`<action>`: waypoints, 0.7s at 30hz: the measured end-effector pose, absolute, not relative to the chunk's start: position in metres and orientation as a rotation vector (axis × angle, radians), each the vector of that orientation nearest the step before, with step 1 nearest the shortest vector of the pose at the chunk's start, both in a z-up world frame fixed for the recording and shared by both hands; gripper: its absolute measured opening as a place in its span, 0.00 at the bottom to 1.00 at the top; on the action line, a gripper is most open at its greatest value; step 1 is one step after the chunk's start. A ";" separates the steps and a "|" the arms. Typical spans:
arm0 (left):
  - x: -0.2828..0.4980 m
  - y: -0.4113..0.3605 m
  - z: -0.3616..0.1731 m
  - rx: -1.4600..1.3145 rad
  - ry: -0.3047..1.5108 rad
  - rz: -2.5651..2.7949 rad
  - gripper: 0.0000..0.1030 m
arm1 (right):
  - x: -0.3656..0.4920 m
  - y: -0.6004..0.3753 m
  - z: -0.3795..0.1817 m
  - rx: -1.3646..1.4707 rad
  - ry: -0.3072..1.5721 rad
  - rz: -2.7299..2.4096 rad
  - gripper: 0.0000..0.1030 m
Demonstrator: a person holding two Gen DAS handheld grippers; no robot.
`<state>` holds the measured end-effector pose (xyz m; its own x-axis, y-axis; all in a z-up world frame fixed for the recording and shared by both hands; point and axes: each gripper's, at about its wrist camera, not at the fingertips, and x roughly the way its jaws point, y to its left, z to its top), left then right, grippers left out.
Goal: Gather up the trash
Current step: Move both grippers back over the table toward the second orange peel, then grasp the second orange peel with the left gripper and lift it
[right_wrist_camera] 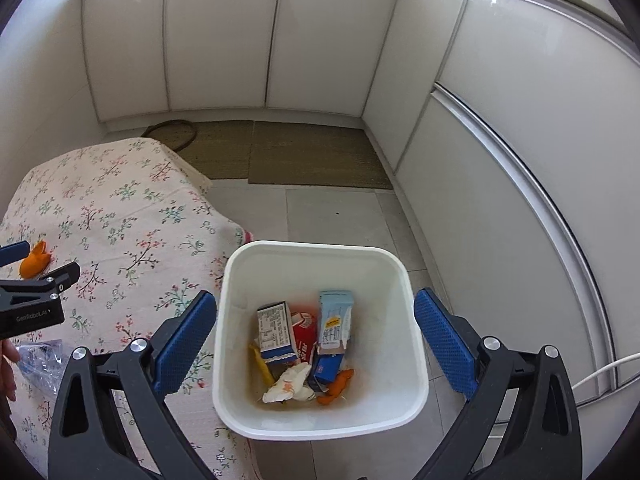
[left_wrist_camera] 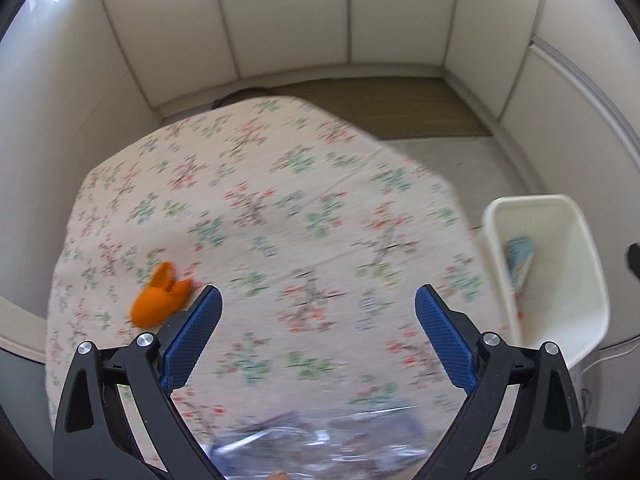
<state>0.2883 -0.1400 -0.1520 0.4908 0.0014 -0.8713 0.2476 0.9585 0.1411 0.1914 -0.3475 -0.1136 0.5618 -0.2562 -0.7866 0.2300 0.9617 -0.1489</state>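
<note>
Item one: our left gripper [left_wrist_camera: 318,308], jaws spread wide with nothing between them, hovering over a table draped in a floral tablecloth [left_wrist_camera: 256,184]. The left wrist view is motion-blurred.

Item two: our right gripper [right_wrist_camera: 316,316], jaws likewise released and empty, held above a white plastic bin [right_wrist_camera: 320,426] that stands on the tiled floor [right_wrist_camera: 340,212] just beside the table's edge. The blue finger pads [right_wrist_camera: 186,340] frame the bin's rim on either side without touching it.

Item three, contents of the bin: a pale blue drink carton [right_wrist_camera: 335,320] upright against a red carton [right_wrist_camera: 303,336], a small printed box [right_wrist_camera: 275,330], a dark blue pack [right_wrist_camera: 326,368], a crumpled white wrapper [right_wrist_camera: 288,386], a yellow strip [right_wrist_camera: 262,366] and a piece of orange peel [right_wrist_camera: 338,386].

Item four, trash on the cloth: one piece of orange peel [left_wrist_camera: 160,296] lying just beside our left gripper's left finger; one crumpled clear plastic bag [left_wrist_camera: 320,444] at the near edge, below the left jaws.

Item five, surroundings: white cabinet doors [right_wrist_camera: 224,36] along the walls, two woven mats [right_wrist_camera: 316,152] on the floor before them, and a white cable [right_wrist_camera: 600,372] at the right.
</note>
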 end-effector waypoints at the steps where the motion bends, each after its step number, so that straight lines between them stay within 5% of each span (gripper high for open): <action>1: 0.292 -0.128 -0.156 0.264 1.065 -0.131 0.90 | 0.194 -0.341 -0.115 -0.041 0.939 -0.268 0.93; 17: 0.339 -0.011 -0.208 0.264 1.154 0.008 0.90 | 0.217 -0.274 -0.142 -0.072 1.036 -0.113 0.93; 21: 0.346 -0.005 -0.215 0.220 1.173 -0.037 0.78 | 0.221 -0.265 -0.146 -0.085 1.046 -0.096 0.93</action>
